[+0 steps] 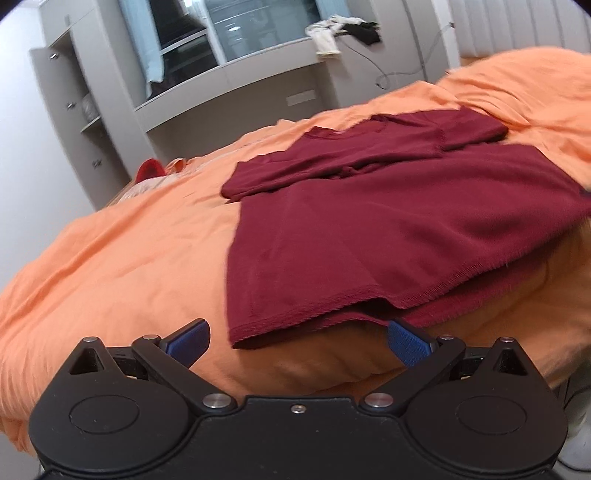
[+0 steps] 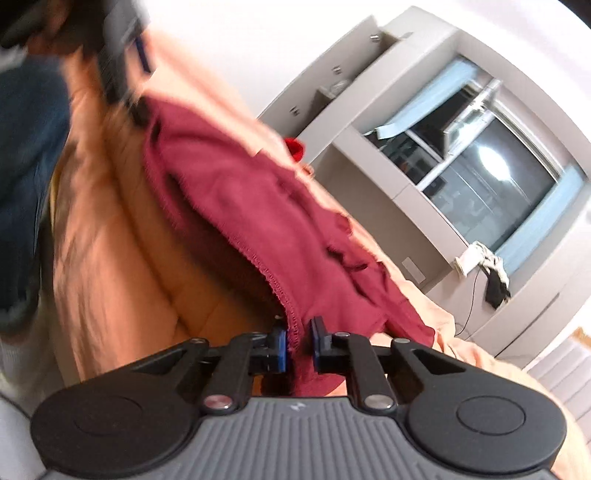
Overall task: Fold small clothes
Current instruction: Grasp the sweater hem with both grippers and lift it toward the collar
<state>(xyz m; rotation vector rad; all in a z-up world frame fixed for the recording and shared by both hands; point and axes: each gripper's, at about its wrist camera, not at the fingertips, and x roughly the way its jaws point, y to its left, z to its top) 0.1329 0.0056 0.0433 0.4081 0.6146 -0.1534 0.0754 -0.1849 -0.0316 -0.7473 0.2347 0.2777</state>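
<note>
A maroon shirt (image 1: 388,221) lies spread on the orange bedcover (image 1: 129,251), sleeves folded in at the far end, its hem hanging over the near edge of the bed. My left gripper (image 1: 297,341) is open, its blue pads just below the hem's near corner, touching nothing that I can see. In the right wrist view my right gripper (image 2: 298,345) is shut on the hem of the shirt (image 2: 258,206) at its other corner and lifts it a little. The left gripper (image 2: 122,51) shows blurred at the top left there.
Grey cabinets with a window (image 1: 236,40) stand behind the bed. Light and dark clothes (image 1: 343,31) lie on the sill. A red item (image 1: 149,170) sits at the far bed edge. The person's jeans (image 2: 26,192) are at the left.
</note>
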